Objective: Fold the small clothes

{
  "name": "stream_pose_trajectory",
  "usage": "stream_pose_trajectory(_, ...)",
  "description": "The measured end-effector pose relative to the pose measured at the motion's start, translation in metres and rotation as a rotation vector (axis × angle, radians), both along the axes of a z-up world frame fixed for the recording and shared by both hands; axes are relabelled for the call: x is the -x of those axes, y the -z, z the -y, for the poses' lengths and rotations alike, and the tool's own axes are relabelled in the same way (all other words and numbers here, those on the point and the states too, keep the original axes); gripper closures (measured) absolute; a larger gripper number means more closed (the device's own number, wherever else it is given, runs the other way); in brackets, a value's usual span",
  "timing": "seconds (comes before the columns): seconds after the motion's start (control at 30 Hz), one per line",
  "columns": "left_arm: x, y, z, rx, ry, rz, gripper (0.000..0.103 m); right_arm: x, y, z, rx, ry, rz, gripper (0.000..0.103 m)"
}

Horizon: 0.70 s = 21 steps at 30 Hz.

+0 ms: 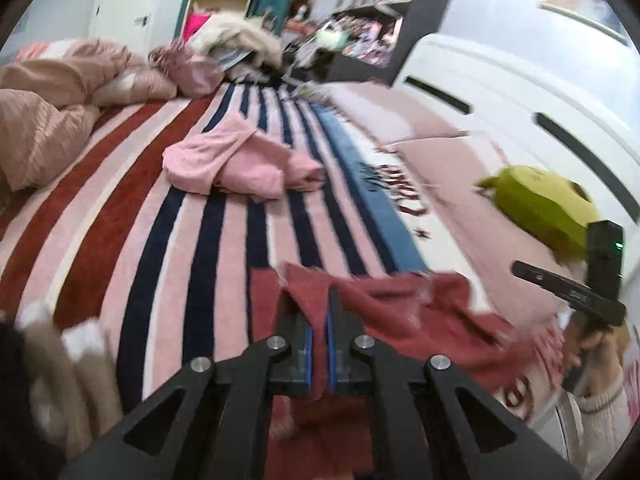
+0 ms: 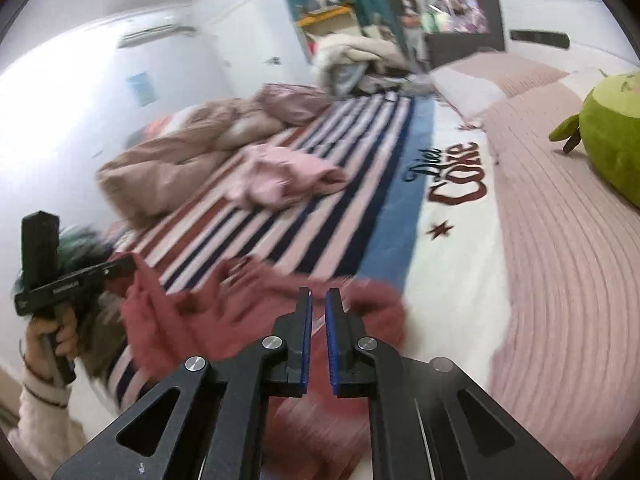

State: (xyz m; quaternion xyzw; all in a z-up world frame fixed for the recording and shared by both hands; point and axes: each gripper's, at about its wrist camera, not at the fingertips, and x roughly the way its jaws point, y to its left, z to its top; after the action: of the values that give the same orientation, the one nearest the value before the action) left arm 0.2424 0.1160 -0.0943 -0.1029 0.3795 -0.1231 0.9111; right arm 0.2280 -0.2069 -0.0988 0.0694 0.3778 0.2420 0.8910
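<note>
A dark red garment point(image 1: 420, 320) hangs between my two grippers above the striped blanket point(image 1: 224, 240). My left gripper point(image 1: 319, 300) is shut on a fold of the red garment, cloth pinched between its blue pads. It shows in the right wrist view at the far left point(image 2: 120, 270), holding the garment's corner point(image 2: 138, 280). My right gripper point(image 2: 318, 294) has its jaws a narrow gap apart over the red garment point(image 2: 240, 304), with no cloth visibly between the pads. A crumpled pink garment point(image 1: 240, 160) lies further up the blanket, also in the right wrist view point(image 2: 280, 180).
Beige duvet point(image 1: 52, 100) is bunched at the left. A green plush toy point(image 2: 604, 136) lies on the pink quilted cover point(image 2: 560, 260) at right. A pile of clothes point(image 1: 240, 40) and shelves point(image 1: 372, 12) stand beyond the bed. White headboard point(image 1: 520, 100) at right.
</note>
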Motion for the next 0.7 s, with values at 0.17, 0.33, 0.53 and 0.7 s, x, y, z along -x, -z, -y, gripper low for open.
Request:
stream_pose_trajectory(0.17,-0.07,0.036,-0.007,0.034,-0.027,-0.113,0.089,-0.047,0.019,-0.005,0.003,-0.048,-0.07,0.097)
stream_pose_trajectory(0.33,-0.094,0.053,-0.009,0.098,-0.021,-0.137,0.036,0.023,0.021,-0.005,-0.014,-0.233,-0.034,0.046)
stream_pose_trajectory(0.53,-0.056,0.056,-0.012,0.055,0.053,-0.129,0.025,0.114,0.046,-0.049,0.162,-0.519,0.068,0.029)
stream_pose_trajectory(0.7,-0.025,0.067,-0.016,0.092,0.114,-0.153,0.025,0.128,0.083,-0.078,0.361,-0.55,0.118,0.026)
